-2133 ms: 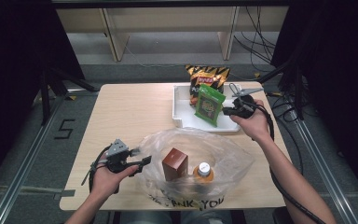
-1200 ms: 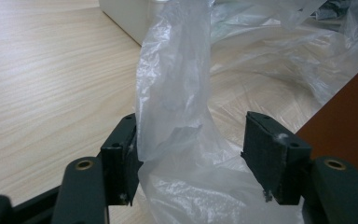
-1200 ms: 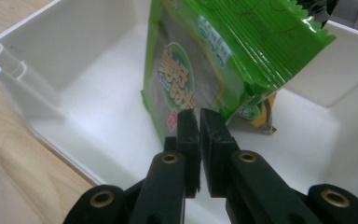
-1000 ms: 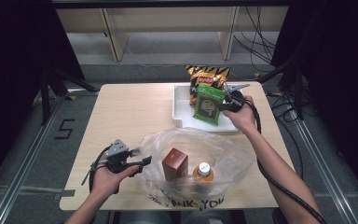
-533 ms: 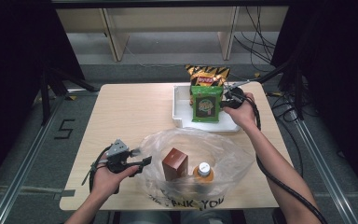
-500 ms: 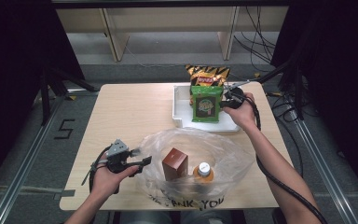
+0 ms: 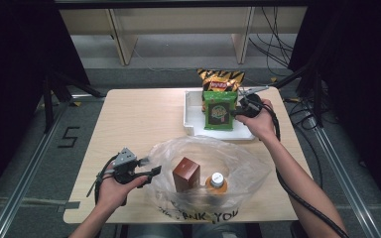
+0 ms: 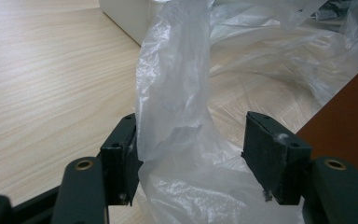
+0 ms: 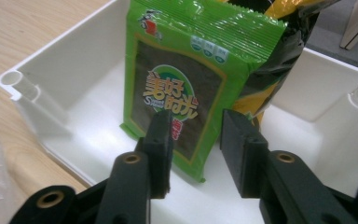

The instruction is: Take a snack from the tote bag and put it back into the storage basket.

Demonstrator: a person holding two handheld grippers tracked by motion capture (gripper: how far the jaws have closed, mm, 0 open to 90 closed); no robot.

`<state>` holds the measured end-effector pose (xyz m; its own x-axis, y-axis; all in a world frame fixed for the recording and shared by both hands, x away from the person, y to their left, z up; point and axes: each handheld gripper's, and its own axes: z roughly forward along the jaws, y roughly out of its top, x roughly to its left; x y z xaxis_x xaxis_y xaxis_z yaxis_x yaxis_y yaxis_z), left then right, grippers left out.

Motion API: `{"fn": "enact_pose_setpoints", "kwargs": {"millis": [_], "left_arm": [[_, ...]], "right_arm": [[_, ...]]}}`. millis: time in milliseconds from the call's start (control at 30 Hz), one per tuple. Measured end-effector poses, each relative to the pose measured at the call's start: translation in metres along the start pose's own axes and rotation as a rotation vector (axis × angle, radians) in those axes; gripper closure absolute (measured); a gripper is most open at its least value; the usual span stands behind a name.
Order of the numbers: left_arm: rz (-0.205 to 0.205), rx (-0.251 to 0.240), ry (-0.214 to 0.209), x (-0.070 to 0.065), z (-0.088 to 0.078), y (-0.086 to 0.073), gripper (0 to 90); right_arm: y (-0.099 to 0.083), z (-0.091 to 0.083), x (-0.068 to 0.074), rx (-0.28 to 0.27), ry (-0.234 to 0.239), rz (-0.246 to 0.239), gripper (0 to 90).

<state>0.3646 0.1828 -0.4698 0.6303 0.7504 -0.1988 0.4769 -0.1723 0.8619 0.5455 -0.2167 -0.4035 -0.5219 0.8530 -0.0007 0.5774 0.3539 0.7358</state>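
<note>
Nearest you, at about 7 o'clock on the table [image 7: 129, 114], your left gripper [image 7: 144, 167] sits at the rim of the clear plastic bag [image 7: 203, 163]; in the left gripper view the film bunches up between its jaws and lies against one pad, yet the jaws stand apart and the other pad looks clear of it, so I read that gripper as released rather than clenched on the bag, though the bag mouth stands up well enough. Inside the bag, at 6 o'clock, a brown box [image 7: 186, 173] stands upright with an orange bottle [image 7: 217, 182] just beside it. Farther off, at about 1 o'clock, the white tray [image 7: 191, 111] holds the green snack packet [image 7: 219, 110], which stands upright and leans on the orange-and-black chip bag [image 7: 221, 79] behind it. Your right gripper [image 7: 236, 112] is just beside the packet's right edge; its jaws have just been opening, and the right gripper view shows them parted in front of the packet with nothing pinched. So the step in hand looks like regrasping that packet to bag it. Next, I judge, you need to slide the jaws over the packet's edge, squeeze firmly, lift it clear of the tray wall and carry it toward 6 o'clock into the bag mouth
</note>
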Motion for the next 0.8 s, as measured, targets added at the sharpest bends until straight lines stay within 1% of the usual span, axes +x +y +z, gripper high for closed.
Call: {"fn": "enact_pose_setpoints", "kwargs": {"millis": [33,67,133,167,200,233,267,300,333,367,400,433,467,500,533,600,633,667,700,733,767,800], "left_arm": [[-0.015,0.0,0.003,-0.001,0.0,0.0,38.5],[-0.015,0.0,0.002,-0.001,0.0,0.0,38.4],[-0.017,-0.002,0.003,-0.001,0.0,0.0,38.3],[-0.017,-0.002,0.003,-0.001,0.0,0.0,38.3],[-0.018,-0.003,0.004,-0.001,0.0,0.0,38.2],[-0.019,-0.005,0.001,0.0,0.0,0.0,38.2],[-0.02,-0.006,0.002,-0.001,0.0,0.0,38.1],[-0.02,-0.006,0.003,-0.001,0.0,0.0,38.0],[-0.019,-0.005,0.003,-0.001,0.0,0.0,37.9],[-0.019,-0.005,0.003,-0.001,0.0,0.0,37.8],[-0.019,-0.005,0.003,-0.001,0.0,0.0,37.8],[-0.018,-0.004,0.003,-0.001,0.0,0.0,37.7],[-0.018,-0.004,0.003,-0.001,0.0,0.0,37.7],[-0.018,-0.004,0.003,-0.001,0.0,0.0,37.7],[-0.018,-0.004,0.003,-0.001,0.0,0.0,37.7],[-0.017,-0.004,0.003,-0.001,0.0,0.0,37.6],[-0.017,-0.004,0.004,-0.001,0.0,0.0,37.6],[-0.018,-0.005,0.005,-0.001,0.0,0.0,37.6],[-0.019,-0.005,0.005,-0.001,0.0,0.0,37.6],[-0.019,-0.004,0.005,-0.001,0.0,0.0,37.5],[-0.02,-0.005,0.005,-0.001,0.0,0.0,37.5],[-0.02,-0.005,0.005,-0.001,0.0,0.0,37.4]], "right_arm": [[0.0,-0.001,0.0,-0.009,0.0,-0.016,62.9],[0.0,-0.003,0.002,-0.01,0.004,-0.007,61.9],[-0.002,-0.004,0.003,-0.027,0.007,-0.017,60.2],[-0.003,-0.006,0.007,-0.038,0.011,0.023,59.2],[-0.003,-0.009,0.007,-0.024,0.016,0.01,58.5],[-0.004,-0.01,0.006,-0.032,0.016,-0.01,57.8],[-0.004,-0.012,0.006,-0.037,0.013,-0.015,56.9],[-0.005,-0.013,0.007,-0.048,0.015,-0.017,56.3],[-0.006,-0.015,0.008,-0.05,0.023,-0.01,55.2],[-0.006,-0.018,0.01,-0.042,0.022,0.0,54.6],[-0.007,-0.019,0.009,-0.056,0.02,-0.034,54.2],[-0.007,-0.019,0.01,-0.07,0.024,-0.026,53.9],[-0.009,-0.022,0.012,-0.06,0.024,-0.018,53.9],[-0.009,-0.023,0.013,-0.066,0.033,-0.031,53.9],[-0.009,-0.027,0.014,-0.064,0.034,-0.033,53.9],[-0.01,-0.031,0.018,-0.053,0.042,-0.014,53.4],[-0.011,-0.031,0.019,-0.085,0.039,-0.022,53.1],[-0.011,-0.036,0.021,-0.058,0.049,-0.004,52.8],[-0.012,-0.035,0.019,-0.074,0.048,-0.037,52.7],[-0.013,-0.036,0.021,-0.078,0.055,-0.034,52.5],[-0.014,-0.038,0.023,-0.095,0.054,-0.017,52.4],[-0.015,-0.04,0.022,-0.085,0.063,-0.041,52.3]]}}
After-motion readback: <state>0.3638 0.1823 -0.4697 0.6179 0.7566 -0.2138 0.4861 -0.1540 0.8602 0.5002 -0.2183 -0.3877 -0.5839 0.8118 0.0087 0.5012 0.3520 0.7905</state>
